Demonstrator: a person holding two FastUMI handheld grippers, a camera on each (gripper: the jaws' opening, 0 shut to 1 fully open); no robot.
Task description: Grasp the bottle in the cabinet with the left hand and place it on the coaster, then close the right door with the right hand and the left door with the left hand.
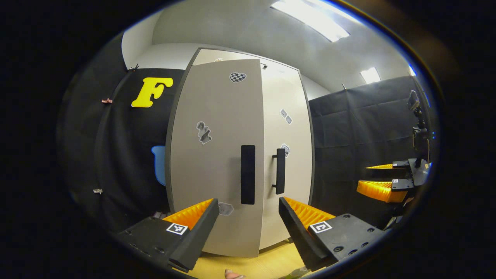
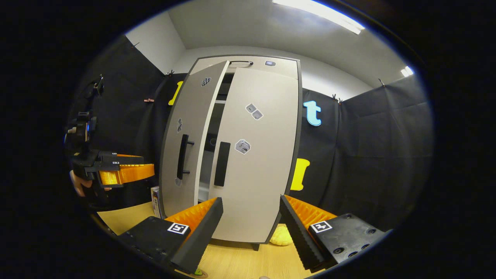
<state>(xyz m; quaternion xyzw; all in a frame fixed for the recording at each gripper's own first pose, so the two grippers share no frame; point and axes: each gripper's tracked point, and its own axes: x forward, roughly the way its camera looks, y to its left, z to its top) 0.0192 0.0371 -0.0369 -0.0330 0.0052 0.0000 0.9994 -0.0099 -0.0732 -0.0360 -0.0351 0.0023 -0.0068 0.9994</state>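
Cabinet [image 2: 232, 155] with left door [image 2: 186, 131] ajar, right door [image 2: 255, 162] nearly closed.

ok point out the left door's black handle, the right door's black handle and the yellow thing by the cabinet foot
left door's black bar handle [image 2: 182, 156], right gripper view, mid-bar
right door's black flat handle [image 2: 222, 163], right gripper view, centre
yellow lumpy object [image 2: 281, 235], right gripper view, its top

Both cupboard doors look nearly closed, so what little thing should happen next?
Probably push the left door flat with the left gripper. In the right gripper view that door stands out from the cabinet, with a dark gap beside the right door, which looks about shut. The left gripper is open, holding nothing, pointed at the doors, so a gentle forward nudge should finish it.
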